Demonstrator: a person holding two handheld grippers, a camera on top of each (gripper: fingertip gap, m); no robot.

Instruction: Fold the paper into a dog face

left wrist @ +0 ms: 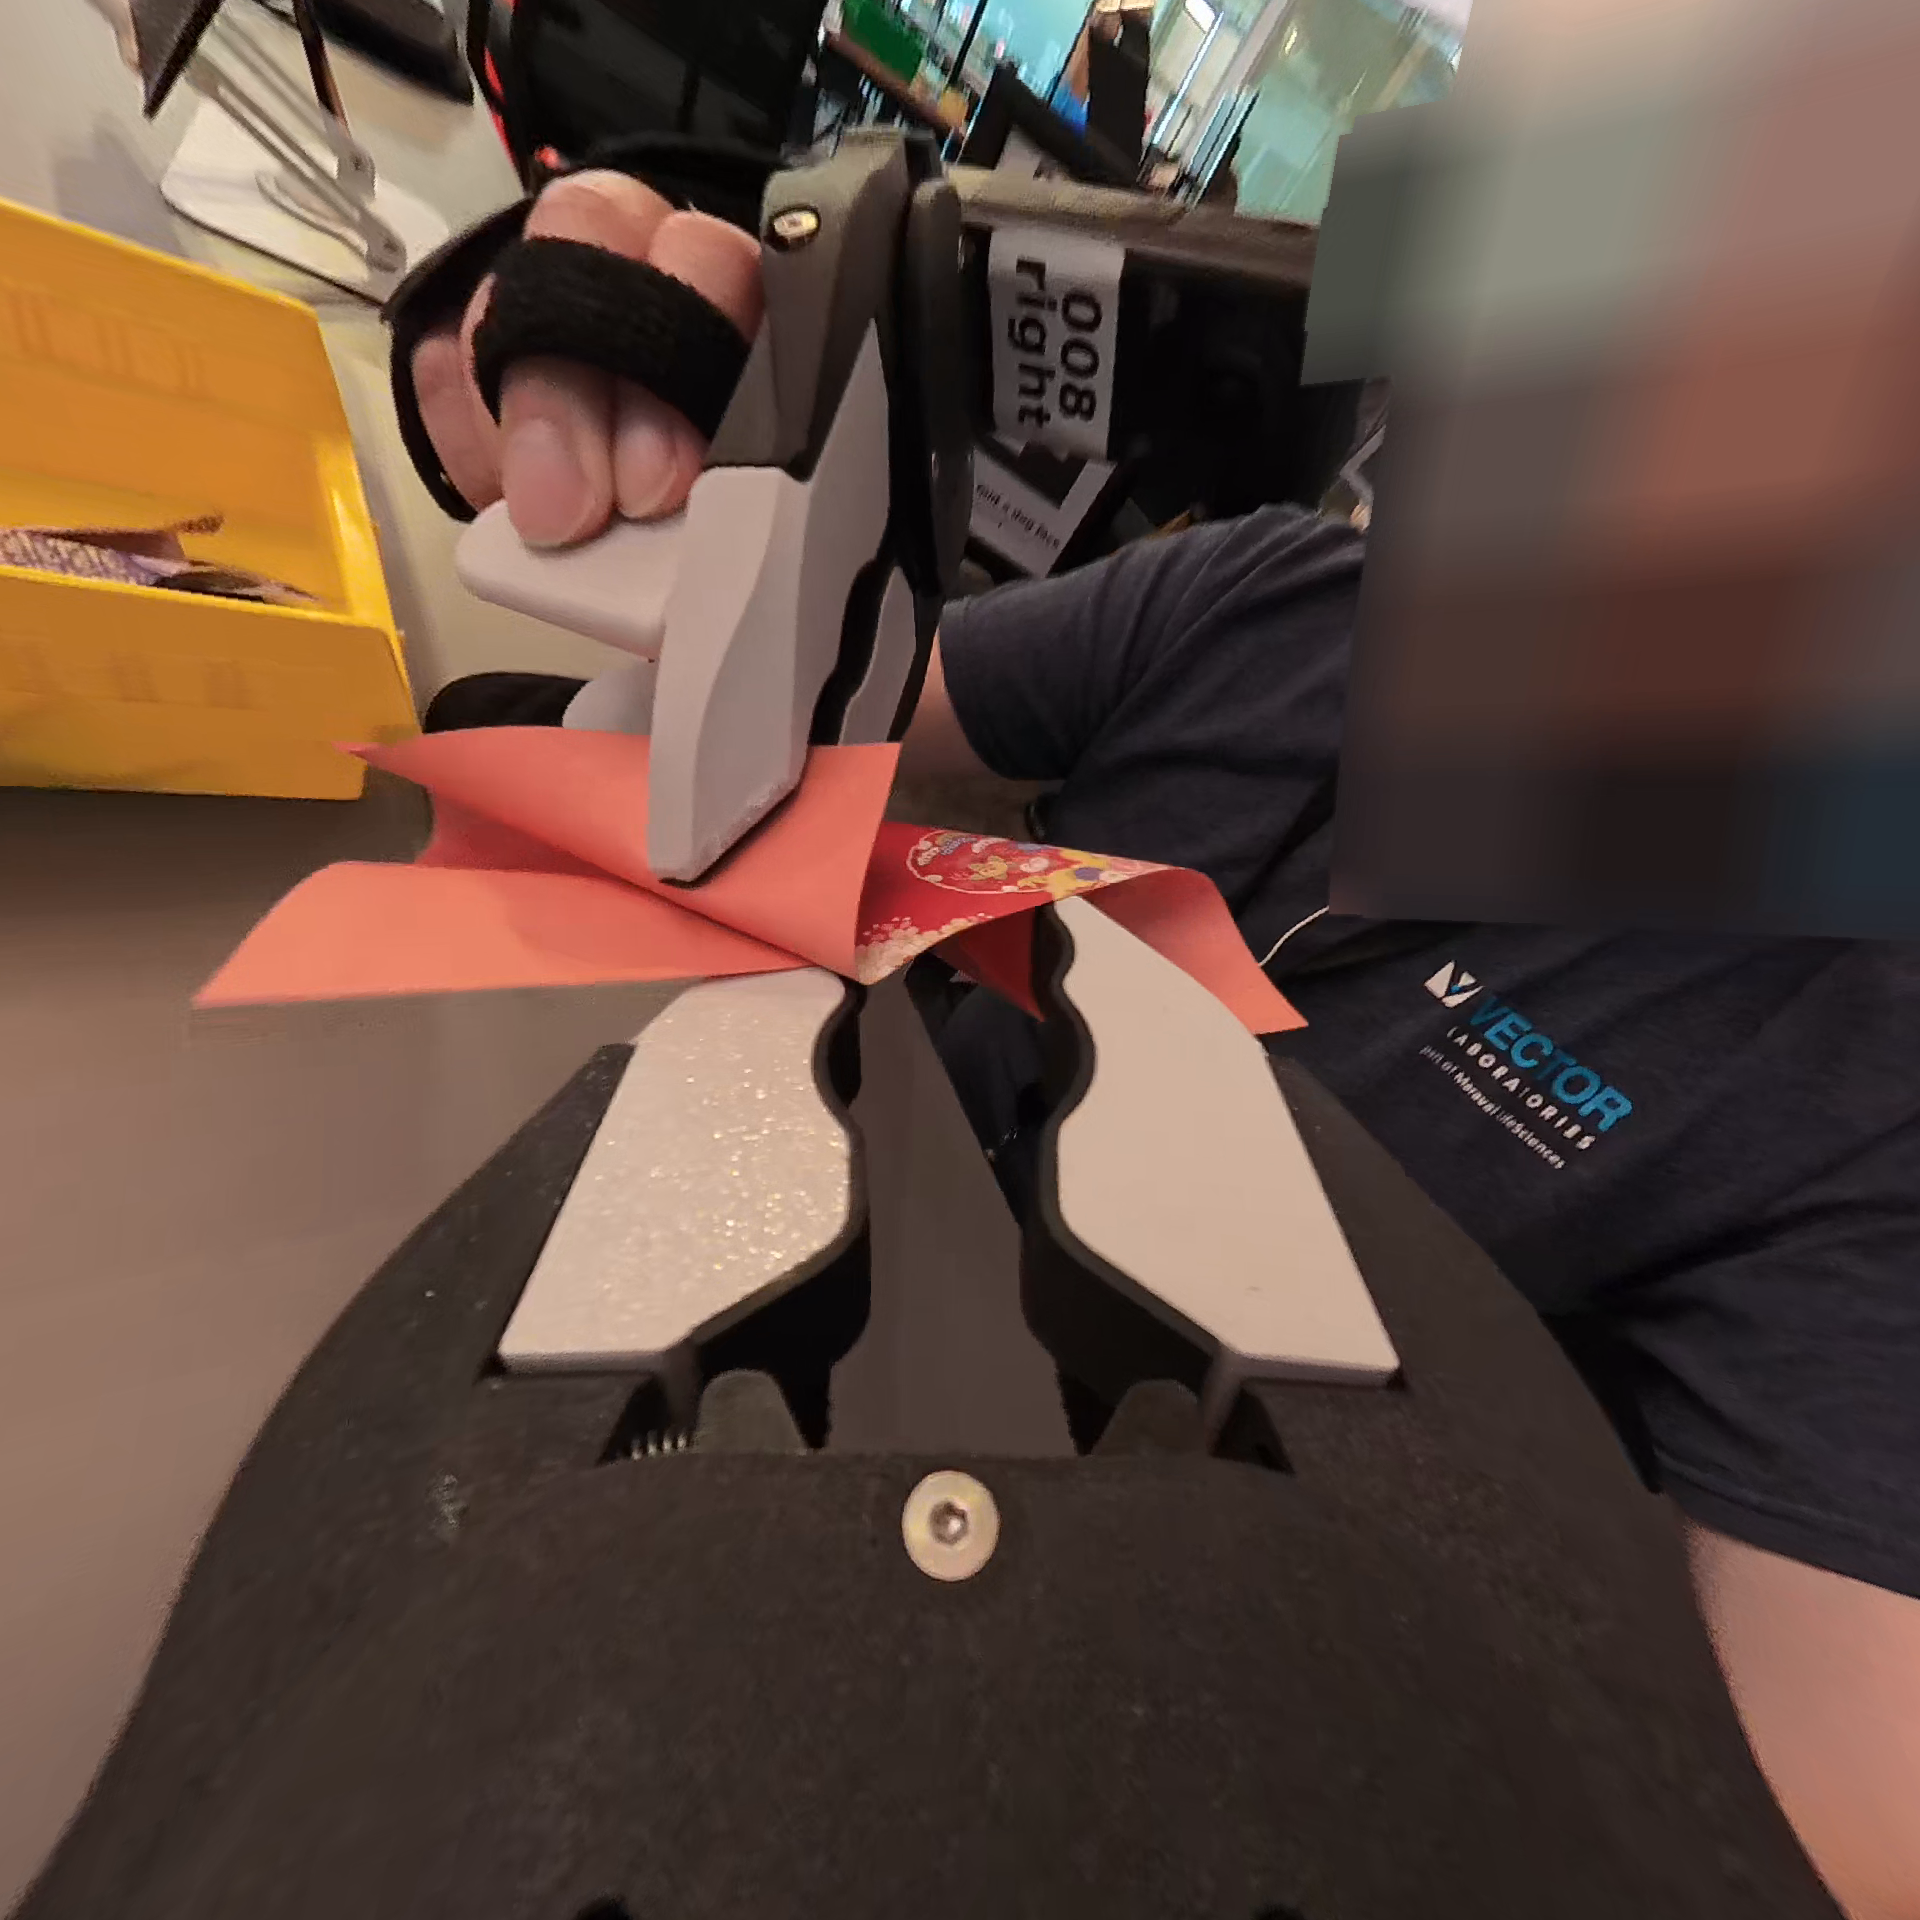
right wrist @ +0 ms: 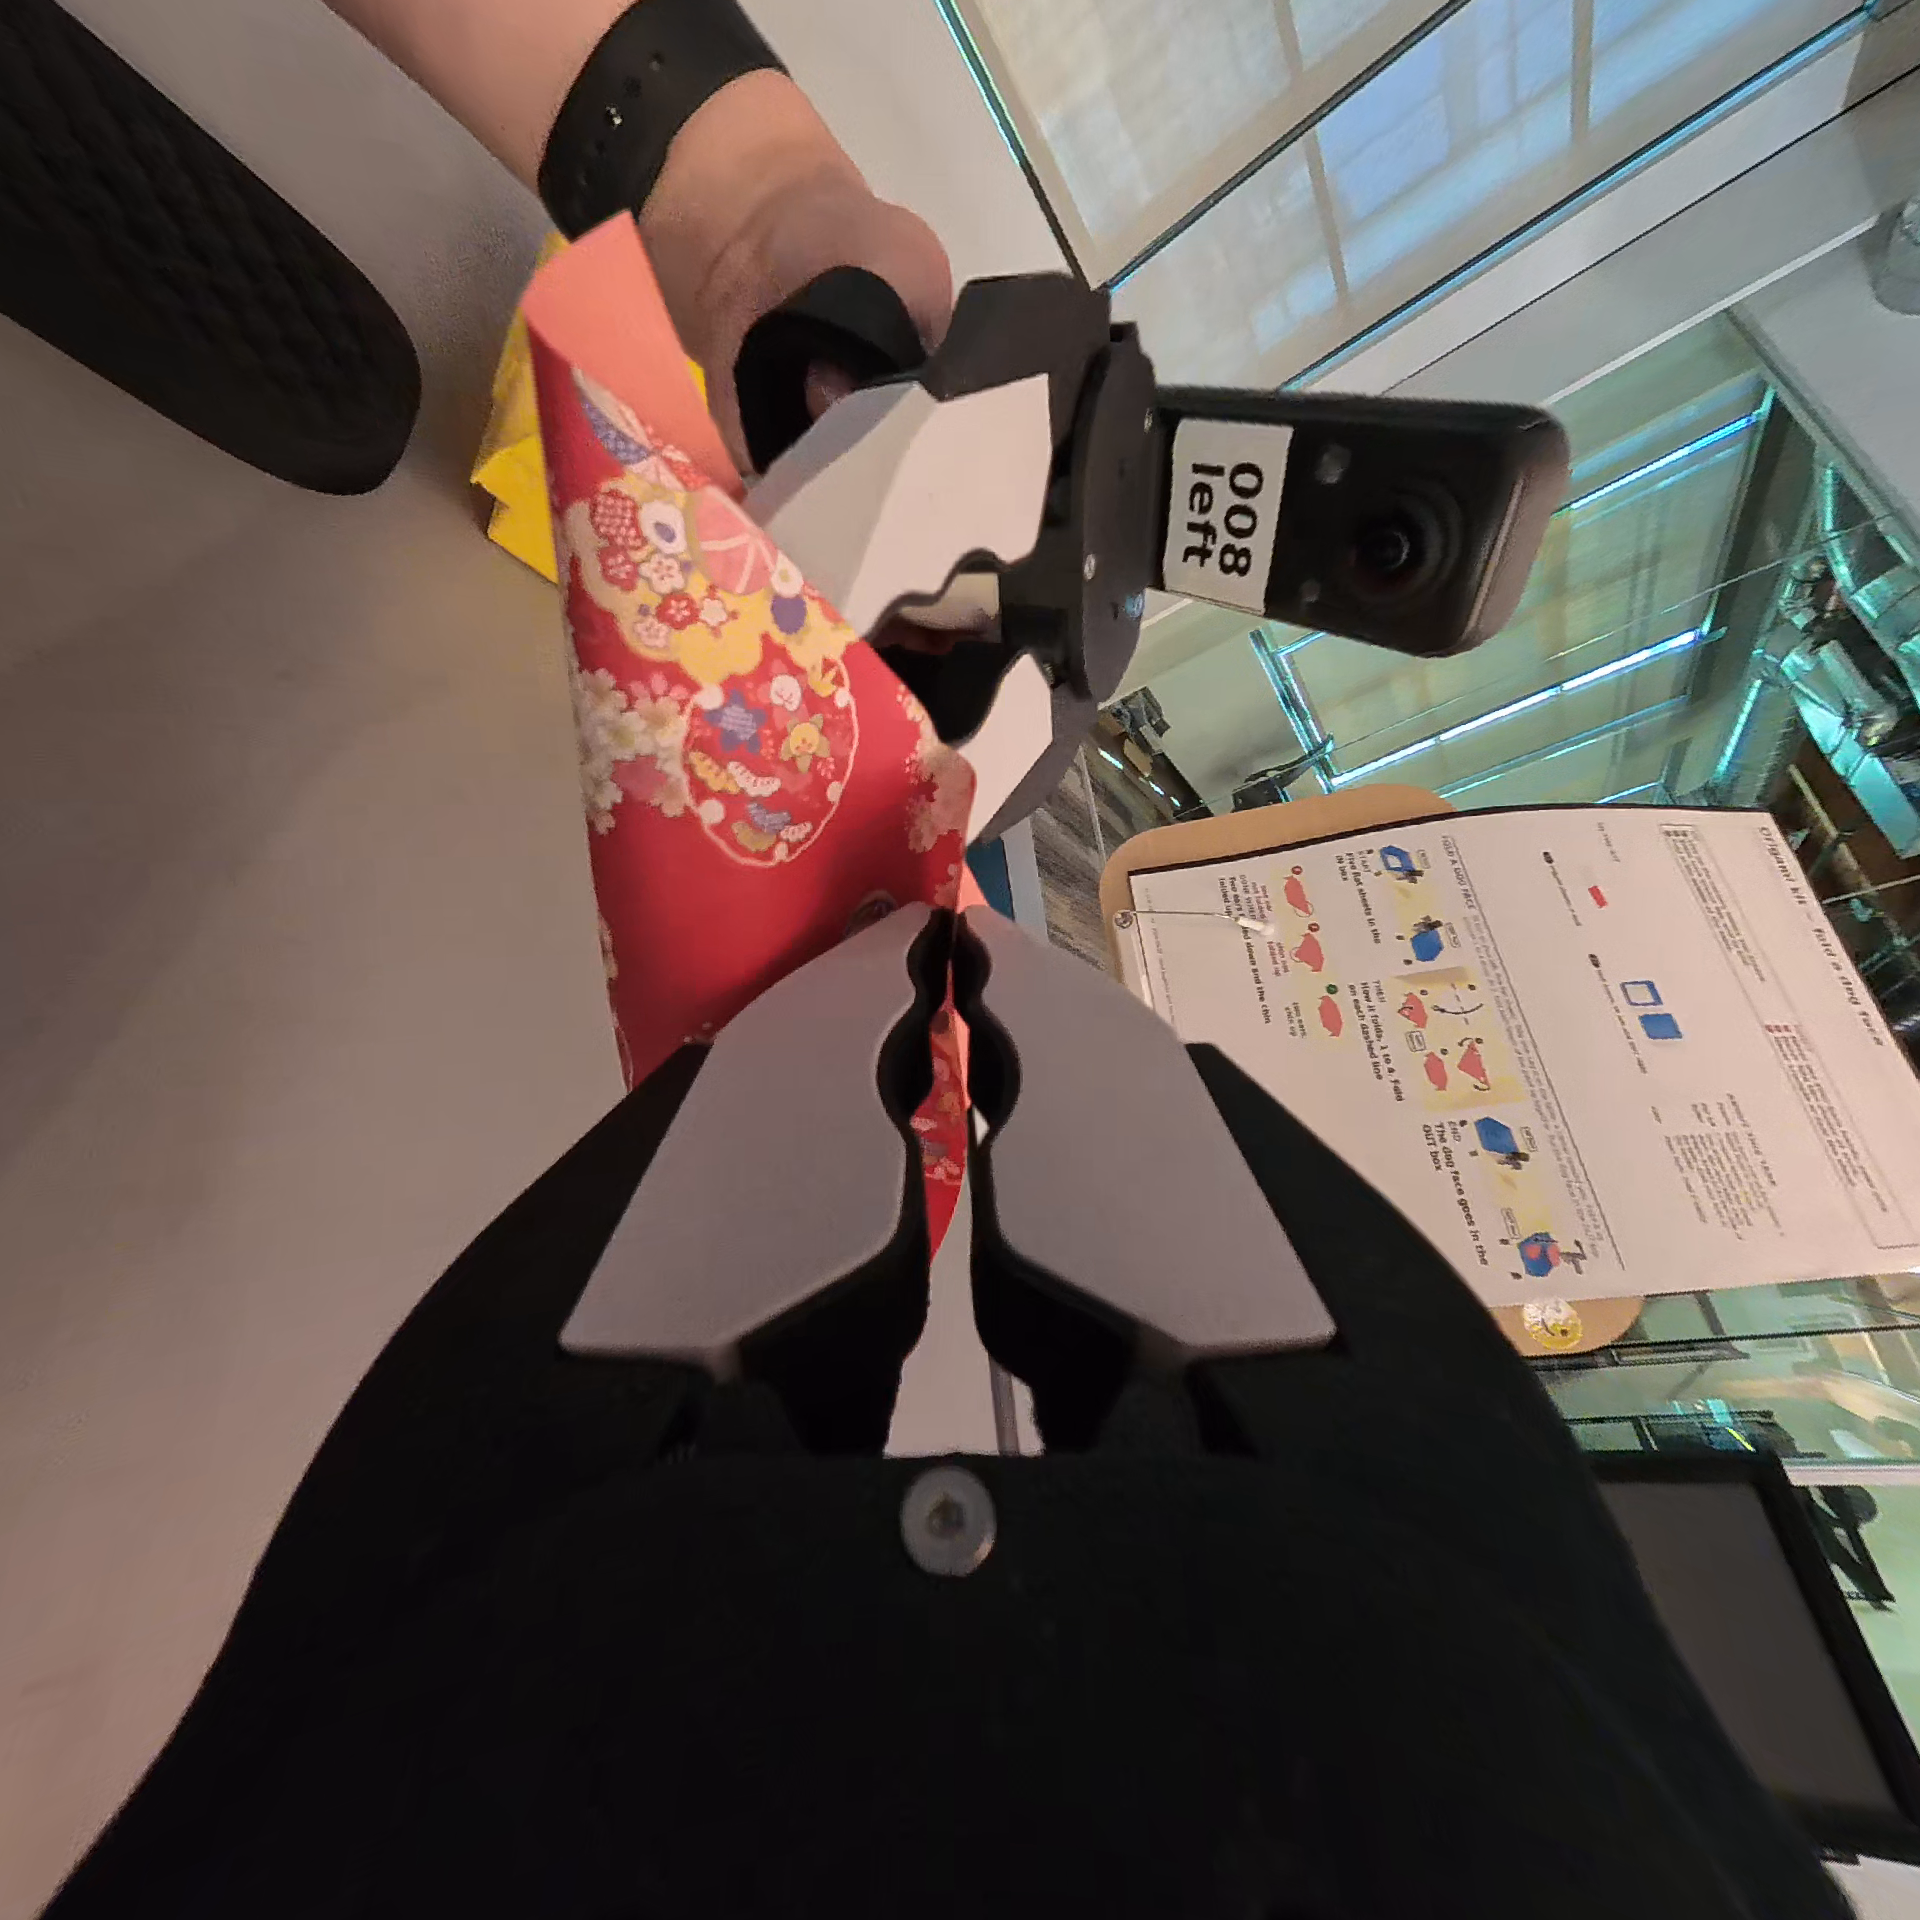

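Note:
The paper [left wrist: 582,925] is salmon on its plain side and red with a flower pattern on the other [right wrist: 727,665]. It is partly folded and lifted off the grey table [left wrist: 208,1195]. My right gripper [right wrist: 951,925] is shut on one edge of the paper; in the left wrist view it [left wrist: 748,852] comes down from above and pinches a salmon flap. My left gripper [left wrist: 945,956] is open, with a patterned fold of the paper lying between its fingertips. It also shows in the right wrist view [right wrist: 925,686], beside the paper's far edge.
A yellow bin [left wrist: 177,582] stands at the left. A clipboard with an instruction sheet [right wrist: 1507,1039] stands to the right. A black padded rest [right wrist: 187,239] and some yellow paper [right wrist: 509,499] lie on the table. The person's torso [left wrist: 1455,1143] is close behind the paper. The grippers' ends are close to 5 centimetres from one another.

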